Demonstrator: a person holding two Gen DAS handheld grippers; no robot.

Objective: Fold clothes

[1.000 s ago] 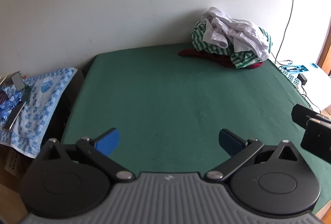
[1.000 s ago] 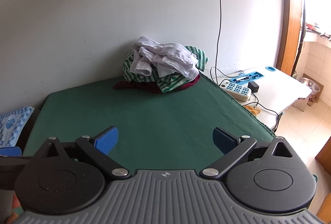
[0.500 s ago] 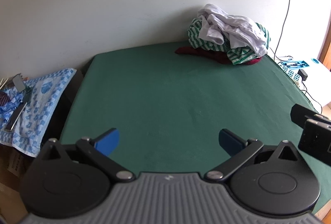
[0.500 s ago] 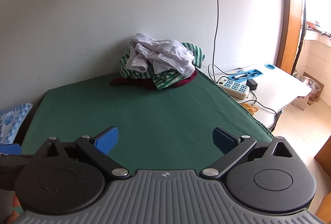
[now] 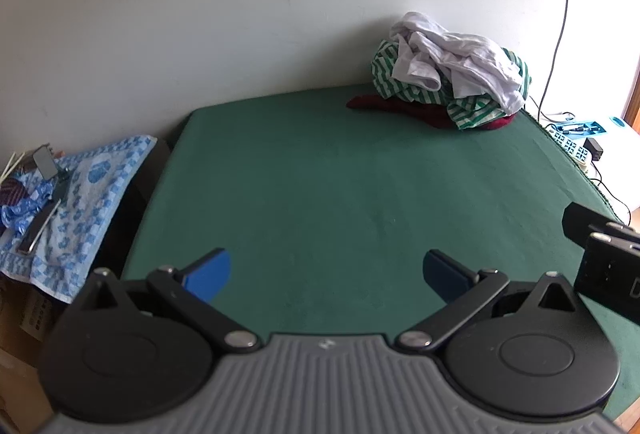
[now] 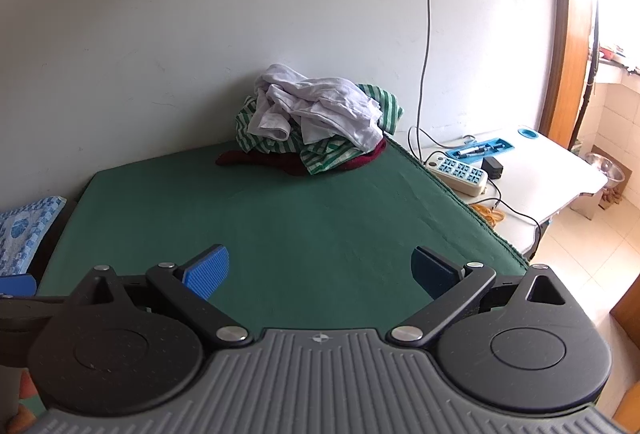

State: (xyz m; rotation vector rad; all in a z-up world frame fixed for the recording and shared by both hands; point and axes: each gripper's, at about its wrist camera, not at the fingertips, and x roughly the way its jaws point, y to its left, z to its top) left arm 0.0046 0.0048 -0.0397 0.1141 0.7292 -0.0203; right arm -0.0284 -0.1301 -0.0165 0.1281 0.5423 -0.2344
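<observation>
A heap of crumpled clothes lies at the far right corner of the green table, against the wall. A white garment tops it, a green-and-white striped one sits under that, and a dark red one is at the bottom. My left gripper is open over the near part of the table, with nothing between its blue pads. My right gripper is open too and empty. Both are far from the heap.
A blue-and-white patterned towel with small items on it lies left of the table. Right of the table stands a white desk with a power strip, a blue tray and cables. A cord runs up the wall.
Both views have shifted slightly, so the clothes heap sits further left in each frame. Both grippers stay open and empty.
</observation>
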